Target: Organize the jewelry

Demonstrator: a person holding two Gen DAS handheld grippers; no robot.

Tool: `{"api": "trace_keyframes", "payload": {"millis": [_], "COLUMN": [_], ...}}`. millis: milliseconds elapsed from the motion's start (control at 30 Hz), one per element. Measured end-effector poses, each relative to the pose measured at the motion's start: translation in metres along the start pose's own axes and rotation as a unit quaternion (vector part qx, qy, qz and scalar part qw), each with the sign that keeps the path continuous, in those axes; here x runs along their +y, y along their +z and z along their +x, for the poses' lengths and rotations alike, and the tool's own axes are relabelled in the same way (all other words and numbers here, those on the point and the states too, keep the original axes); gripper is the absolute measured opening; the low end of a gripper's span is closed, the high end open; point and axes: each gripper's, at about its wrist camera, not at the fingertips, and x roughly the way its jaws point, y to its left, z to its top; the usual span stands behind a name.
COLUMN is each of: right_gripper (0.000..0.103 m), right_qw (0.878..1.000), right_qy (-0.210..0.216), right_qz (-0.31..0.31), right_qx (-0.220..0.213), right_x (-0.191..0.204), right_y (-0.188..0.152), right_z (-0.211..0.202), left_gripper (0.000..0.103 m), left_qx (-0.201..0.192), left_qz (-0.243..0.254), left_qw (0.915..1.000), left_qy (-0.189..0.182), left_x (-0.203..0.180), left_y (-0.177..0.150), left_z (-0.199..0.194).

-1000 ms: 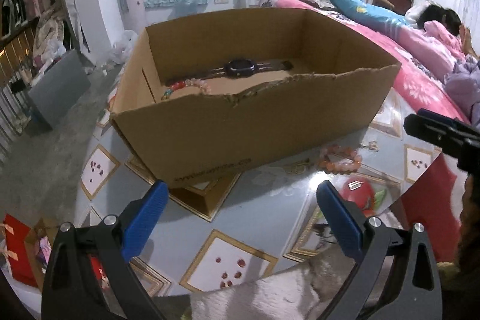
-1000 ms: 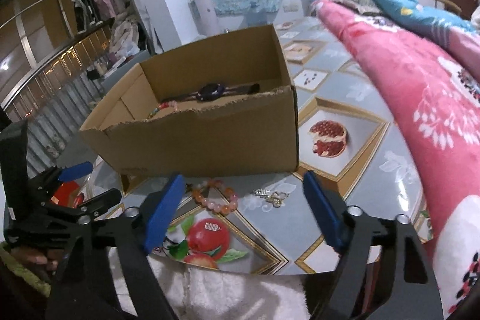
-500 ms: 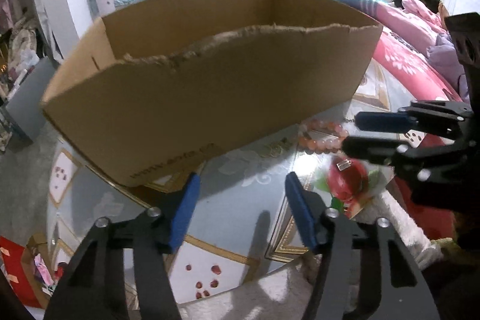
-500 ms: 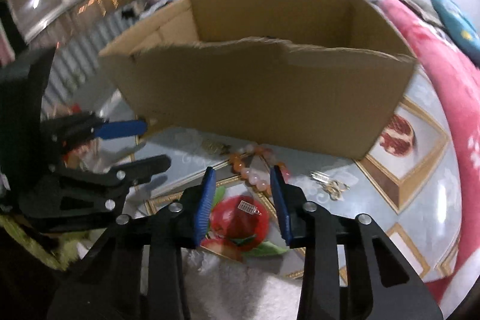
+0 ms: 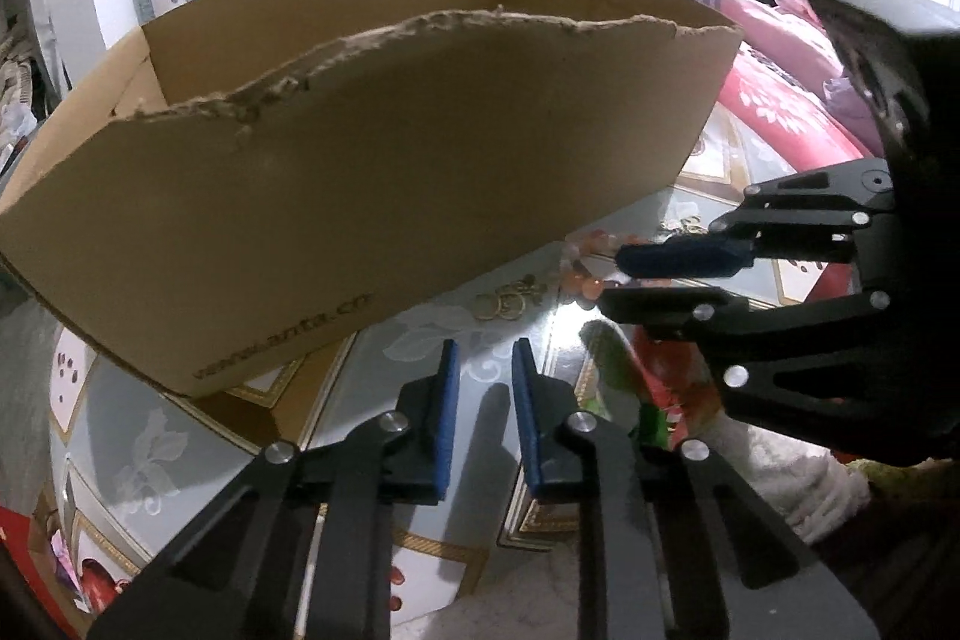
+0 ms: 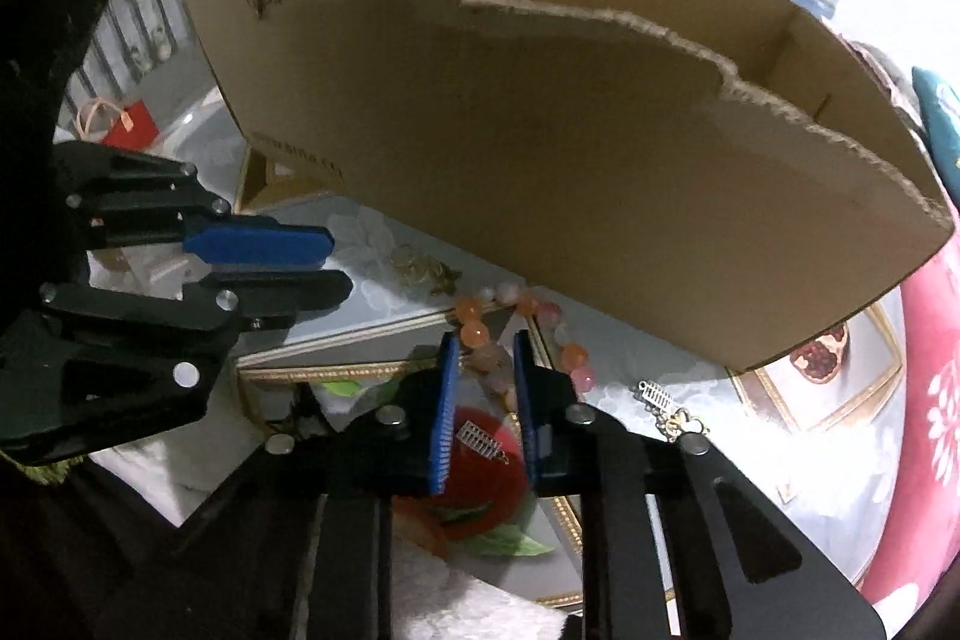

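A cardboard box (image 5: 372, 196) stands on the glass table; it also fills the right wrist view (image 6: 570, 148). In front of it lie a pink-orange bead bracelet (image 6: 480, 334), gold rings (image 5: 510, 301) and small silver earrings (image 6: 660, 397). My left gripper (image 5: 485, 358) is narrowly open and empty, low over the table just short of the rings. My right gripper (image 6: 485, 352) is narrowly open with its fingers on either side of the near beads of the bracelet; a silver earring (image 6: 480, 439) lies between its fingers further back. The box's contents are hidden.
A pink bedspread (image 5: 780, 100) with a person lying on it is at the right. A red gift bag (image 6: 129, 130) sits on the floor at left. The table's near edge is covered with white fuzzy cloth (image 6: 480, 604).
Both grippers have dropped low toward the table in front of the box and narrowed their jaws. The right one has come onto the bracelet, the left toward the rings.
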Motion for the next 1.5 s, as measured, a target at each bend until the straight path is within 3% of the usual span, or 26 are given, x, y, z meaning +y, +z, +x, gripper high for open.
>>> {"api": "trace_keyframes", "payload": {"millis": [133,300,600,767,967,1033,1100,1267,1367,1500], "right_gripper": [0.007,0.007,0.007,0.007,0.007,0.007,0.007,0.008,0.032,0.034], "right_qw": [1.000,0.999,0.988,0.984,0.974,0.972,0.974,0.982,0.981,0.979], "right_qy": [0.003,0.019,0.050,0.000,-0.096,-0.139,-0.153,-0.122,-0.116,-0.074], "right_qz": [0.003,0.030,0.126,0.156,0.181,0.165,0.149,0.142,0.149,0.173], "right_qx": [0.004,-0.020,-0.074,-0.082,-0.092,-0.089,-0.070,-0.032,-0.053,-0.080], "right_x": [-0.002,-0.014,-0.073,-0.095,-0.132,-0.131,-0.126,-0.118,-0.116,-0.119], "right_y": [0.002,0.003,-0.007,-0.015,-0.032,-0.031,-0.032,-0.038,-0.038,-0.042], "right_z": [0.001,-0.016,-0.063,-0.081,-0.090,-0.080,-0.059,-0.028,-0.037,-0.056], "left_gripper": [0.017,0.016,0.016,0.016,0.016,0.016,0.016,0.016,0.016,0.016], "left_qx": [-0.001,-0.003,-0.009,-0.006,-0.005,-0.003,0.002,0.015,0.013,0.016], "left_qz": [0.000,-0.002,-0.003,-0.005,0.000,0.004,0.009,0.021,0.036,0.075], "left_qw": [1.0000,1.0000,1.0000,1.0000,1.0000,1.0000,1.0000,0.9996,0.9988,0.9959], "left_qy": [-0.004,-0.004,-0.002,0.000,0.005,0.004,0.000,-0.016,-0.031,-0.047], "left_x": [-0.002,-0.003,-0.005,-0.008,-0.010,-0.013,-0.016,-0.025,-0.033,-0.051], "left_y": [0.002,0.003,0.003,0.004,0.004,0.003,0.003,0.004,0.005,0.007], "left_z": [0.002,0.003,-0.001,0.000,-0.003,-0.003,-0.001,0.001,-0.001,0.002]}}
